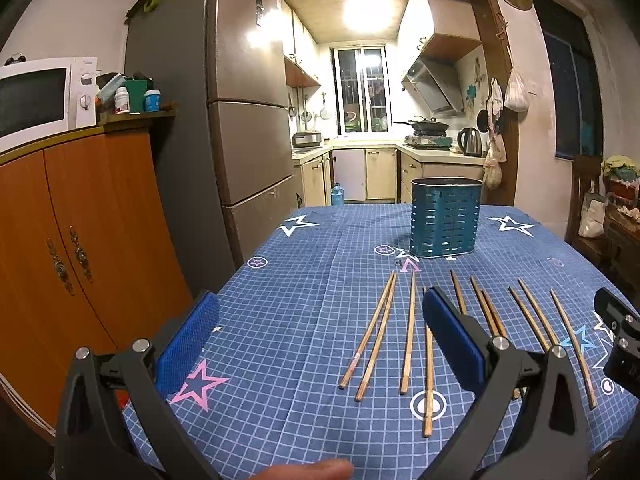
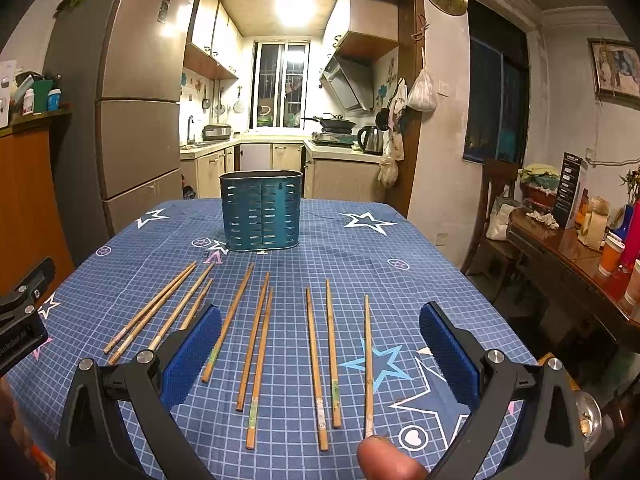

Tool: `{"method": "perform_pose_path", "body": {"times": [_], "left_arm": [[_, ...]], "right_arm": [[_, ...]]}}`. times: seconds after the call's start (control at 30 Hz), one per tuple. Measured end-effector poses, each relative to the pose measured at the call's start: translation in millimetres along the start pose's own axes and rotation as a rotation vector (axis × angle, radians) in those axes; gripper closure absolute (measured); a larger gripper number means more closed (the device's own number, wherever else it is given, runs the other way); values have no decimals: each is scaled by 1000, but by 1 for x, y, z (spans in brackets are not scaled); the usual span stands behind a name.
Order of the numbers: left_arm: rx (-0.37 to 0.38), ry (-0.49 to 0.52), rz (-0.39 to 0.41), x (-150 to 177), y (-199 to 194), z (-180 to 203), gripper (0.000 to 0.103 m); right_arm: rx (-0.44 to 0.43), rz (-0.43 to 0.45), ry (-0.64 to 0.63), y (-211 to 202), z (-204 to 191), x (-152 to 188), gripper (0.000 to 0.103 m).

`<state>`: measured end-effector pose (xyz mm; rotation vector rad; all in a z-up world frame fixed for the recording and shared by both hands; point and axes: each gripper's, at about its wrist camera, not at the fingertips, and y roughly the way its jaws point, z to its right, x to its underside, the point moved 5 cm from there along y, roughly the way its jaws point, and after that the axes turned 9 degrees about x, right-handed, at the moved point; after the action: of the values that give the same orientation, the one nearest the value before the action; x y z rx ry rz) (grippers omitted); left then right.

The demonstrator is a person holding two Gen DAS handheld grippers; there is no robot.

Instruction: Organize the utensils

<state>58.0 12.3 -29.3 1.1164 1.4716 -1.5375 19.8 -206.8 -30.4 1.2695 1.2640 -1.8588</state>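
Plainly, I have ten wooden chopsticks to deal with, lying loose in a row across the near half of the desk, and a teal slotted holder standing upright toward the far edge, well apart from them.

Going left to right, my left gripper hovers over the near left part of the desk with its jaws spread wide and nothing between them; the pads are blue and textured. The leftmost pair lies touching along its length. Next come two singles, a close pair near the middle, then three more toward the right edge, the last one on its own. My right gripper hangs above the middle and right sticks, jaws also wide and empty.

I judge these sticks light, stiff and thin, probably smooth enough to roll or pivot if pinched off-centre. They lie flat on the cloth, so there is little height to catch. I would take one near mid-length, jaws closing across its width, so it stays level when lifted.

Every stick runs roughly from the near edge toward the far edge, long axis aimed at the holder. The left ones fan leftward at their near ends, the right ones lie almost straight. The narrow tips seem to point away from me, thicker ends nearer.
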Motion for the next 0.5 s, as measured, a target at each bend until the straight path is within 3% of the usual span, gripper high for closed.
{"method": "perform_pose_path", "body": {"times": [0.5], "left_arm": [[54, 1, -87, 9, 17, -23, 5]], "right_arm": [[-6, -11, -6, 4, 0, 2, 4]]}}
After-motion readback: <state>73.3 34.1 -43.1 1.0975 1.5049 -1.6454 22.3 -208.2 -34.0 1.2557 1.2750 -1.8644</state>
